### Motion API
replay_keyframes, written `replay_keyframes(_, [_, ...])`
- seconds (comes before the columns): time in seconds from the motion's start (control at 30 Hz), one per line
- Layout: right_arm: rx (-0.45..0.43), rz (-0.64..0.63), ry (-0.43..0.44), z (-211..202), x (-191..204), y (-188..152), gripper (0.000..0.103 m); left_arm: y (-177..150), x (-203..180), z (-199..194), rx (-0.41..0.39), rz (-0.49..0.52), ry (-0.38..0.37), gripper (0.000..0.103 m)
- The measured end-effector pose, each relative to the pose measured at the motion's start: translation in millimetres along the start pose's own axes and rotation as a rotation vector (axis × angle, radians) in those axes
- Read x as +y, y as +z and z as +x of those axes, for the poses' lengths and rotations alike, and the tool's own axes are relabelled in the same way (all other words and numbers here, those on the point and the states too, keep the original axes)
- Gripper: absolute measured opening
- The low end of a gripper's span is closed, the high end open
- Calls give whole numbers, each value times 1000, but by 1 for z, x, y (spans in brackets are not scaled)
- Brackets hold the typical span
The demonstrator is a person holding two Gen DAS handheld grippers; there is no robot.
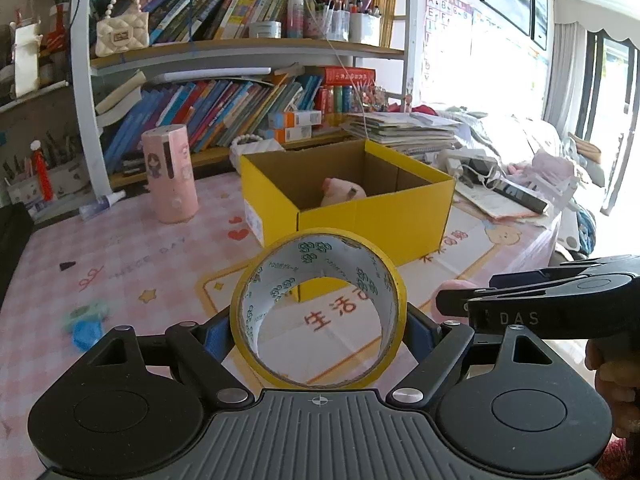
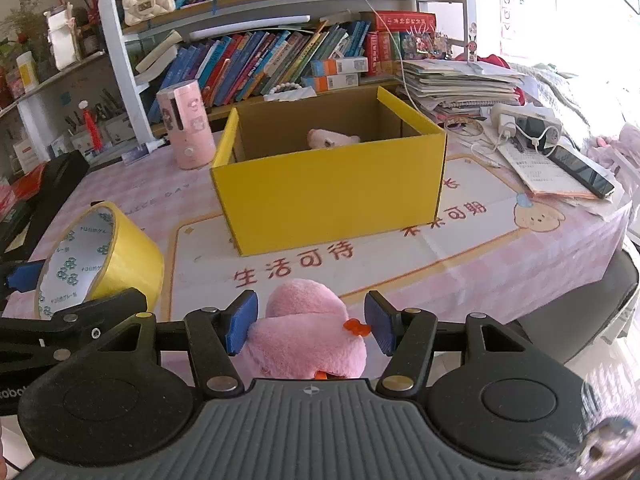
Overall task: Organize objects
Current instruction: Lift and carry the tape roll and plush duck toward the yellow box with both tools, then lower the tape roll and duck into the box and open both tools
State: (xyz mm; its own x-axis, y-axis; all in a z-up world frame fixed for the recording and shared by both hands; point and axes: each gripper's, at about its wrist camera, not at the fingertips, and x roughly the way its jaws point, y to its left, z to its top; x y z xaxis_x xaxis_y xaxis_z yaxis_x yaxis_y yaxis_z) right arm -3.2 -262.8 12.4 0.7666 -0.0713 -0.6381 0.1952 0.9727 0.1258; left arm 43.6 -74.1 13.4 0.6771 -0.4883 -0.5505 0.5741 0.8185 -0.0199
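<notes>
My left gripper (image 1: 319,322) is shut on a yellow tape roll (image 1: 362,258), held above the table in front of the yellow box (image 1: 372,216). The roll also shows at the left of the right wrist view (image 2: 128,256). A pink plush toy (image 1: 344,194) lies inside the box, also seen in the right wrist view (image 2: 332,138). My right gripper (image 2: 310,326) is open, its blue pads (image 2: 242,320) on either side of a second pink plush toy (image 2: 308,332) at the table's near edge, not squeezing it. The yellow box (image 2: 328,196) stands beyond it.
A pink cylinder (image 1: 172,174) stands left of the box. A blue-green small object (image 1: 86,322) lies on the pink tablecloth at left. Stacked papers (image 1: 400,128), a power strip and a phone (image 2: 580,168) lie at right. Bookshelves stand behind.
</notes>
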Motion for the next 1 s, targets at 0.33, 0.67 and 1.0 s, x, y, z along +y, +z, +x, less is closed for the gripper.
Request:
replay_keyframes(0.33, [-70, -16, -13, 19, -33, 43, 57, 43, -17, 32, -74, 40, 43, 84])
replay_keyframes(0.67, [-222, -45, 4, 40, -82, 117, 57, 97, -42, 82, -152, 69, 80, 84])
replay_keyframes(1.0, [-179, -151, 91, 100, -96, 146, 57, 117, -51, 132, -94, 66, 153, 84])
